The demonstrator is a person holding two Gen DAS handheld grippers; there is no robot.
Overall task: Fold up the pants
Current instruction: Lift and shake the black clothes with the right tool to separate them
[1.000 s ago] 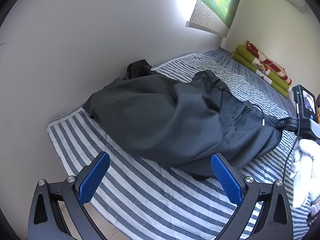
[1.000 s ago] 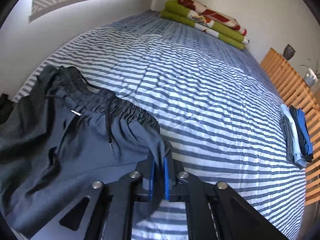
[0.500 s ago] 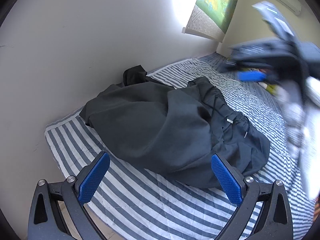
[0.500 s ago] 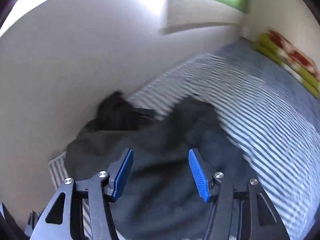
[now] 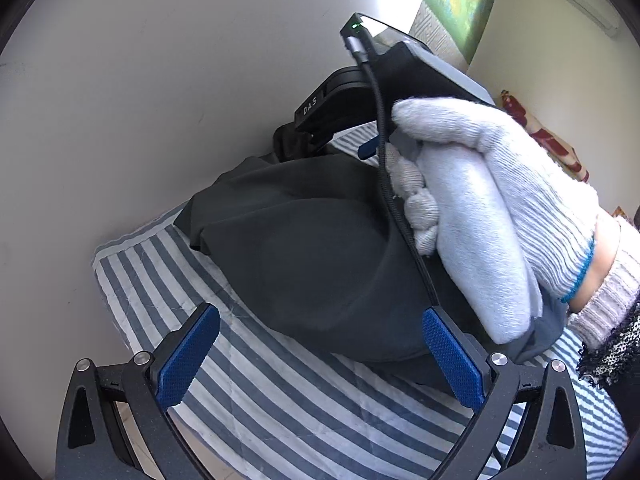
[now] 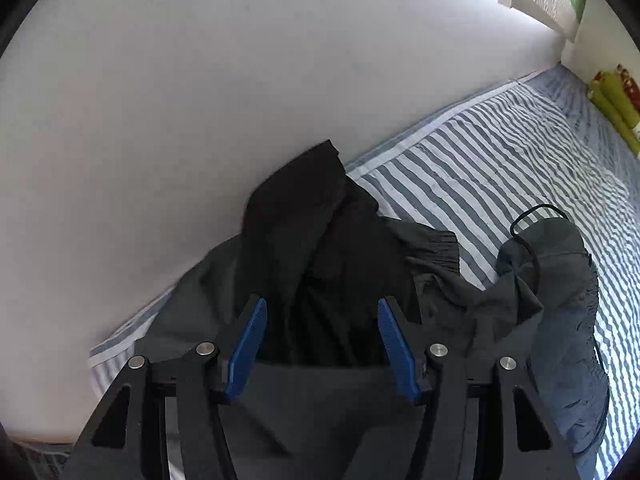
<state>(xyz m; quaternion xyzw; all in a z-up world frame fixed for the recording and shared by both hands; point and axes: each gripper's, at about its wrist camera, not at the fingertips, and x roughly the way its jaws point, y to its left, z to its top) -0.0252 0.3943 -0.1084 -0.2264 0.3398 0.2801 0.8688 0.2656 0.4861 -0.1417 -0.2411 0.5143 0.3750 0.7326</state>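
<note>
Dark grey pants (image 5: 312,264) lie bunched on a blue and white striped bedspread (image 5: 280,412) close to the wall. My left gripper (image 5: 320,356) is open and hovers just short of the heap's near edge, nothing between its blue pads. In the left wrist view a white-gloved hand (image 5: 492,208) holds the right gripper (image 5: 368,148) over the far part of the heap. In the right wrist view my right gripper (image 6: 322,346) is open above the pants (image 6: 332,264), where a leg end lies against the wall. The elastic waistband with its drawstring (image 6: 568,264) lies to the right.
A white wall (image 6: 240,80) runs right along the bed's edge behind the heap. The striped bedspread (image 6: 520,152) stretches away to the right. A folded green and red blanket (image 6: 616,100) lies at the far end. A black cable (image 5: 384,160) hangs from the right gripper.
The right gripper let go of the waistband, opened, and swung over the heap to the leg end by the wall. The gloved hand now fills the left view's right side. The left gripper stayed open.
</note>
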